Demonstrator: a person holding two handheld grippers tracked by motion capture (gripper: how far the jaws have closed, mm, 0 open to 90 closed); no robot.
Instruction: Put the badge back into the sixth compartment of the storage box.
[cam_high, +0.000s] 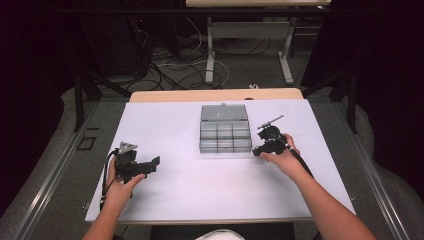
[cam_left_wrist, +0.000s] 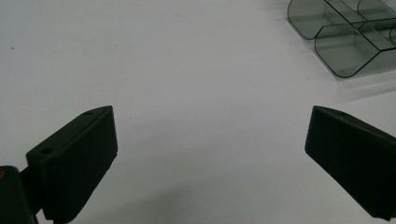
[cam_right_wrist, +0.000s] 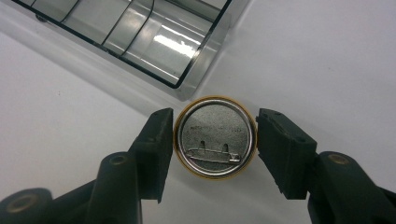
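surroundings check – bench & floor

white sheet (cam_high: 210, 185) covers nearly all of tabletop; flat, no creases seen. same sheet in left gripper view (cam_left_wrist: 187, 70) w/ one small dark speck near top left, and in right gripper view (cam_right_wrist: 327, 56).
wooden table edge (cam_high: 175, 95) bare along far side only.
grey floor (cam_high: 60, 165) round the bench; metal rail (cam_high: 45, 185) runs diag. at left.
small dark square floor plate (cam_high: 86, 143) just left of bench.
black frame struts (cam_high: 79, 100) stand at left & right of far corners.
bkgd: second table, white legs (cam_high: 210, 55); loose cables (cam_high: 165, 65), black & white, tangled on floor beside them. rest of bkgd too dark to read.
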